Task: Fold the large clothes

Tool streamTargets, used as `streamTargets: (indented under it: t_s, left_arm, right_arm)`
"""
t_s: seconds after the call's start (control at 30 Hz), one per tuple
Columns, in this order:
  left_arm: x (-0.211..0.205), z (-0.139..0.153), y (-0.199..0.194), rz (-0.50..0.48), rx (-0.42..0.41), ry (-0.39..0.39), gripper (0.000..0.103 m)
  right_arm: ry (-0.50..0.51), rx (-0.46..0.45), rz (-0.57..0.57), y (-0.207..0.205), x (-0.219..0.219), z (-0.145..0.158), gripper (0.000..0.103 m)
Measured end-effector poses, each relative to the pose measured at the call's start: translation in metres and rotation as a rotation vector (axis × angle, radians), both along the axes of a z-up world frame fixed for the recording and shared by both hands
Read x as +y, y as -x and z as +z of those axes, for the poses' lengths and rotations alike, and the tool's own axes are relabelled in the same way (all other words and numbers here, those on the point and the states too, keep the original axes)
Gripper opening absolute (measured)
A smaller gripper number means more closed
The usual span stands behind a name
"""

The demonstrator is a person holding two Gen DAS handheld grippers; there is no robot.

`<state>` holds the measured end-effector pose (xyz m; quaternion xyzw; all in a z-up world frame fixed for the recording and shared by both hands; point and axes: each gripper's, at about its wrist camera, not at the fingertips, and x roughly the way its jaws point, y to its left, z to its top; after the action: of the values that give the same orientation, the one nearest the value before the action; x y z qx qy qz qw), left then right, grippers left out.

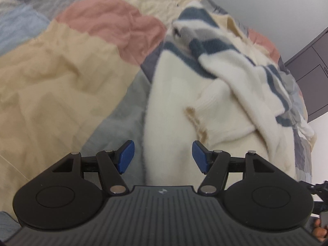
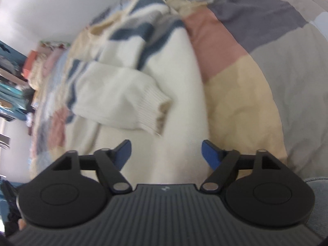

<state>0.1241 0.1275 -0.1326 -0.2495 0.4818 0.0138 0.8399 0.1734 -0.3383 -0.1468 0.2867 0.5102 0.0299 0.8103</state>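
Leftmost in the left wrist view, spreads a patchwork quilt (image 1: 61, 78) in tan, dusty pink, grey and pale blue blocks, rumpled all over. Further right, lies a cream sweater (image 1: 174, 106) with navy and grey stripes, flat on the quilt, its body running up from between the blue pads toward the striped top. Folded across the body from the right, rests one sleeve, ribbed cuff (image 1: 203, 102) near the middle. Below, hovers the left gripper (image 1: 163, 156) over the sweater's near part, jaws well apart, nothing pinched between the blue pads. At the far right edge, shows a grey cabinet (image 1: 311, 78) against a pale wall, and in the bottom corner a bit of a hand (image 1: 319, 230) on the other tool.

Over in the right wrist view, blurs a cluttered shelf area (image 2: 12, 78) at the far left beyond the bed. Next, sprawls the same sweater (image 2: 180, 78), striped shoulders far up, white body coming down toward the camera. Across it, lies the sleeve with its ribbed cuff (image 2: 155, 110) ending just above the pads. Beneath, hangs the right gripper (image 2: 166, 155), jaws spread wide, gripping nothing, only white knit visible underneath. To the right, continues the quilt (image 2: 256, 86) in pink, tan and grey patches.
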Motion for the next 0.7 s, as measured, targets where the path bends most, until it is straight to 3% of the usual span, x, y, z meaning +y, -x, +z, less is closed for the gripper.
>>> streamTargets:
  t_s: [0.2,0.33,0.43,0.53,0.6,0.67,0.7]
  left_arm:
    - [-0.008,-0.013,-0.006,-0.075,0.053,0.059,0.068]
    - [-0.018,-0.016,-0.007,-0.150,0.055,0.110,0.068]
    - [-0.019,-0.019,-0.006,-0.165,0.069,0.156,0.068]
    - [-0.024,-0.021,-0.007,-0.182,0.084,0.153,0.068]
    - [-0.029,-0.024,-0.009,-0.193,0.103,0.130,0.068]
    - [-0.034,-0.025,-0.011,-0.194,0.112,0.099,0.066]
    - [-0.036,-0.025,-0.011,-0.191,0.111,0.078,0.065]
  right_arm:
    - [0.005,0.111,-0.099,-0.016,-0.006,-0.030,0.078]
    - [0.049,0.100,-0.064,-0.019,0.007,-0.034,0.078]
    - [0.005,0.124,-0.036,-0.022,0.010,-0.040,0.079]
    - [-0.052,0.120,0.006,-0.023,0.014,-0.042,0.079]
    - [-0.085,0.096,0.022,-0.020,0.016,-0.041,0.072]
    - [-0.114,0.084,0.052,-0.018,0.020,-0.041,0.056]
    - [-0.115,0.084,0.061,-0.016,0.022,-0.042,0.054]
